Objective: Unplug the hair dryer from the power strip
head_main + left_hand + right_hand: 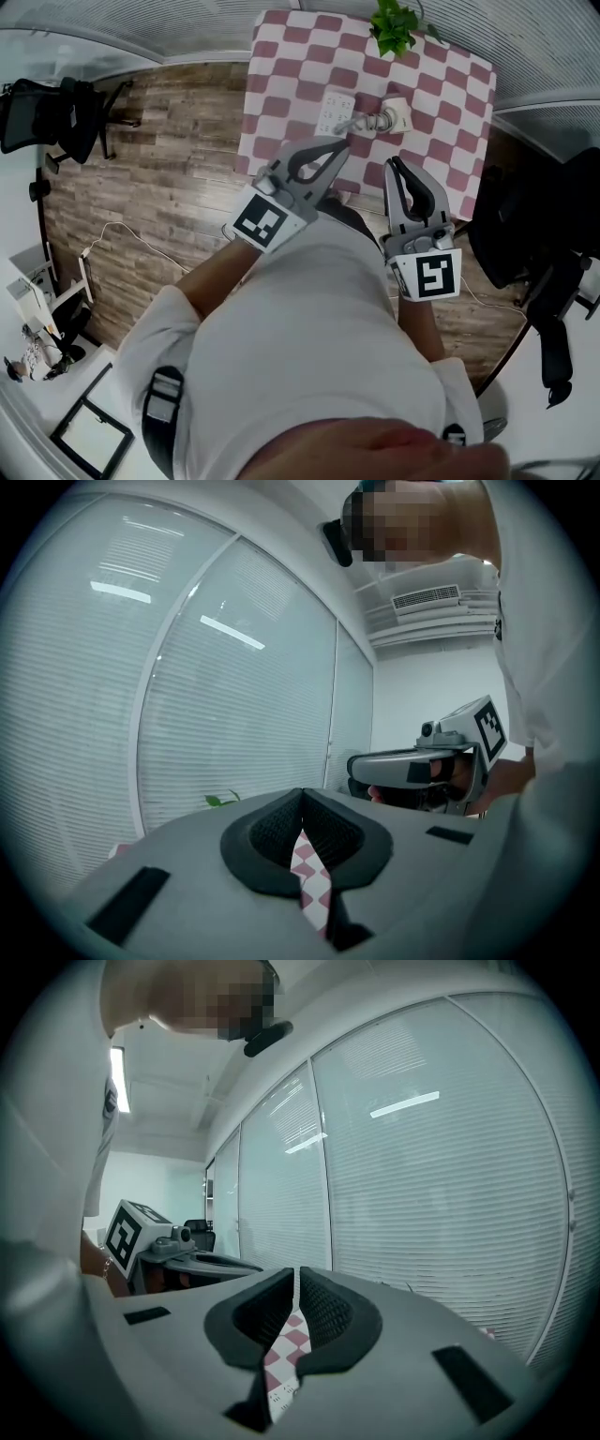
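Table with red-and-white checked cloth [281, 84]: white power strip [336, 110] lying flat at centre; white hair dryer [395, 114] just to its right; green plant [394, 26] at the far edge. Left gripper [343, 142] and right gripper [391, 162] over the near edge, jaws together, nothing between them.
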The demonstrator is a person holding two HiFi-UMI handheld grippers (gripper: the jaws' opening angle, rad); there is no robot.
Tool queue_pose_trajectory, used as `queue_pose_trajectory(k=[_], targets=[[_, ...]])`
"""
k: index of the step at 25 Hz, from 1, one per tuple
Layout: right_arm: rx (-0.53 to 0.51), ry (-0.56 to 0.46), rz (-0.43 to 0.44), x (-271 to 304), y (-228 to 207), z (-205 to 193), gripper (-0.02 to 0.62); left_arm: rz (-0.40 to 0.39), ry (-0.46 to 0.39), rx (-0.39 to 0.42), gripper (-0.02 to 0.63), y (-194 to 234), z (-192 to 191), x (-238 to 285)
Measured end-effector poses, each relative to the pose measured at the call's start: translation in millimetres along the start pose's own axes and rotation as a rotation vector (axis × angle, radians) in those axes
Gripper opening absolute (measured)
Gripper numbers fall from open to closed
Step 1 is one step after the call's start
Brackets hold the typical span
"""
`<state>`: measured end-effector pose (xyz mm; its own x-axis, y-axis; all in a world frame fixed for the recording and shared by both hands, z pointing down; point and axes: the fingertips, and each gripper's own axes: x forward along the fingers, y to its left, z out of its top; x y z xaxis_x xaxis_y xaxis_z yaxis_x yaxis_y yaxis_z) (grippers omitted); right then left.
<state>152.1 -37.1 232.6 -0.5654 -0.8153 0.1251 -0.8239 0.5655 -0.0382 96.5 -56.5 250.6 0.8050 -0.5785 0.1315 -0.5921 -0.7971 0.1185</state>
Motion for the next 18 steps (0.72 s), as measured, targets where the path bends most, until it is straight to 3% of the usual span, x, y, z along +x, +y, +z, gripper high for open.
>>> queue_pose_trajectory(k=[8,18], targets=[[0.007,0.056,0.012,22,12,-27,0.035,-0.016,0.042,0.024,0.029,19,-17,-5],[0.056,0.153,0.003,53,20,-86,0.035,-0.072,0.140,0.050,0.029,41,-75,-3]])
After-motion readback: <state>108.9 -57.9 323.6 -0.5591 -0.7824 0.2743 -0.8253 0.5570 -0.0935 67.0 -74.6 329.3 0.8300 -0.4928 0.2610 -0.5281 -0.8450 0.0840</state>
